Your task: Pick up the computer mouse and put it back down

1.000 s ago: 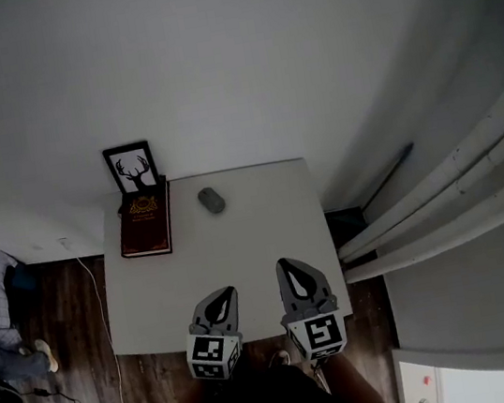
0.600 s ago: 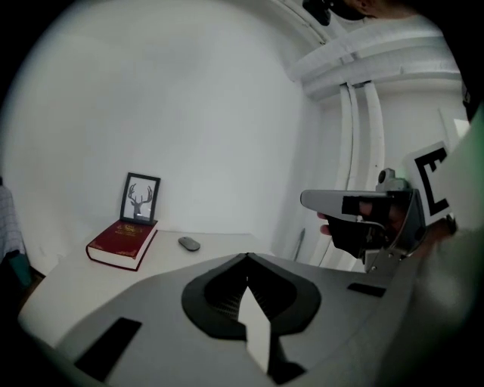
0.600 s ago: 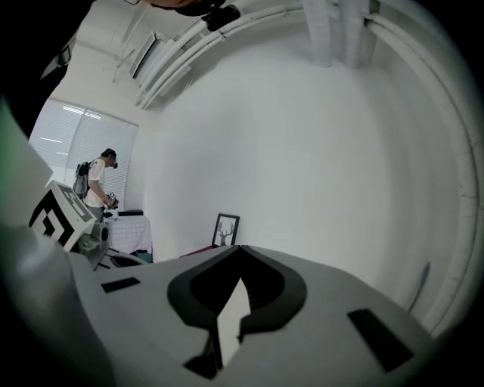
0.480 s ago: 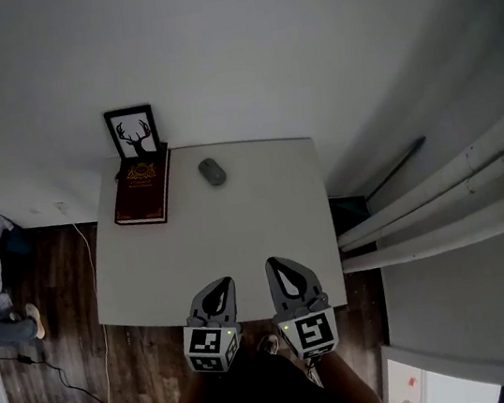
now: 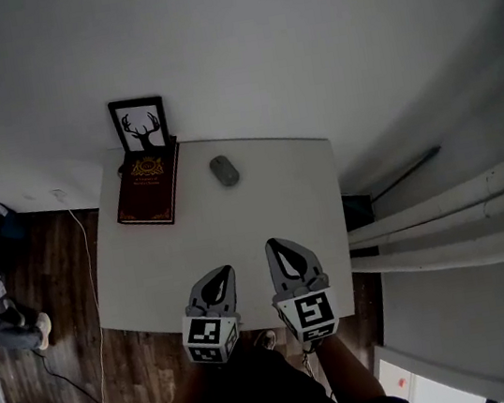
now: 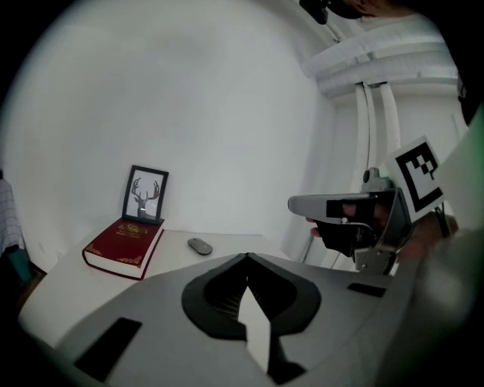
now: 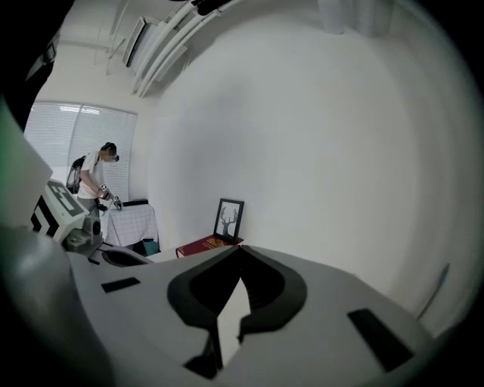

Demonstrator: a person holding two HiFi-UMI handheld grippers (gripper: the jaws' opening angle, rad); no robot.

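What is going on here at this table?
A person holds a two-jaw gripper in each hand over the near edge of a white table. The left gripper and the right gripper are both shut and empty. The computer mouse lies untouched toward the far edge, apart from both grippers, beside a red book. A framed deer picture stands behind the book.

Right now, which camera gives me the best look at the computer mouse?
The head view: the mouse lies whole and unblocked on the white table, right of the red book. The left gripper view shows the mouse small and far off. The right gripper view does not show it.
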